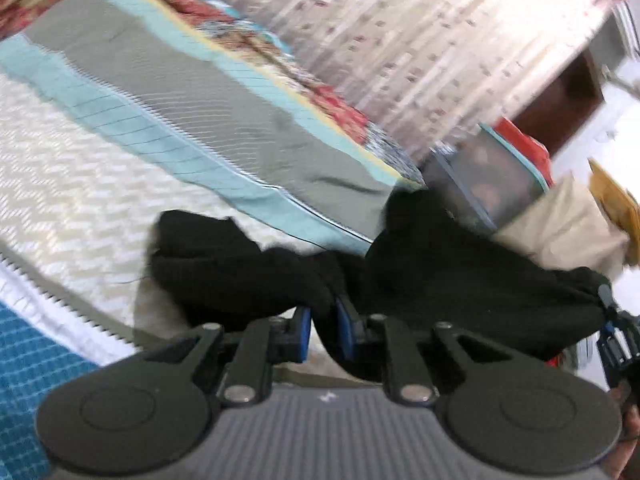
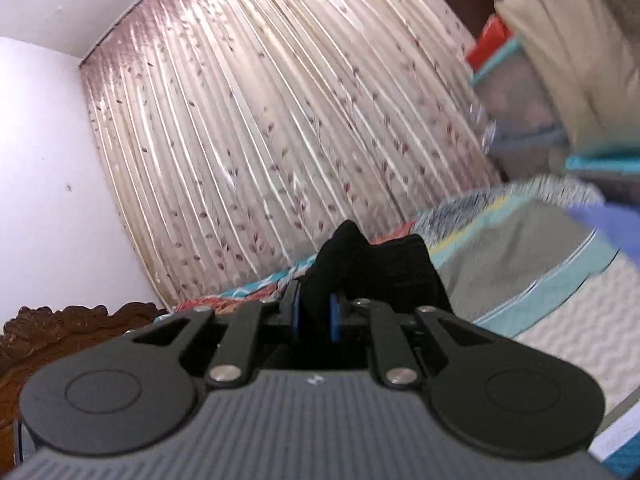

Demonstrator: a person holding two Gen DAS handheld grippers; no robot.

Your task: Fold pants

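The black pants [image 1: 440, 280] are hanging bunched and rumpled above the bed [image 1: 72, 184], stretching in a sagging band between the two grippers. In the left wrist view the dark fabric is spreading wide across the middle, one lump drooping at the left and a bigger mass running right toward the other tool. No legs or waistband are showing clearly; the cloth is blurring into soft folds.

The left gripper [image 1: 323, 330] is clamping a fold of the pants between its blue pads [image 1: 305, 332], fingers drawn close together with fabric pressing between them. The right gripper [image 2: 316, 316] is pinching another fold in the same way, the cloth rising in two peaks above its fingers.

Under the pants, a grey and teal quilt [image 1: 192, 108] is lying over the bed's white zigzag cover. Behind the bed, a pleated curtain [image 2: 248, 128] with small leaf prints is filling the back wall. At the bed's far end, a stack of storage boxes [image 1: 492, 176] and a beige bundle [image 1: 568, 220] are crowding close behind the lifted fabric. A carved wooden headboard [image 2: 60, 324] is showing low in the right wrist view.
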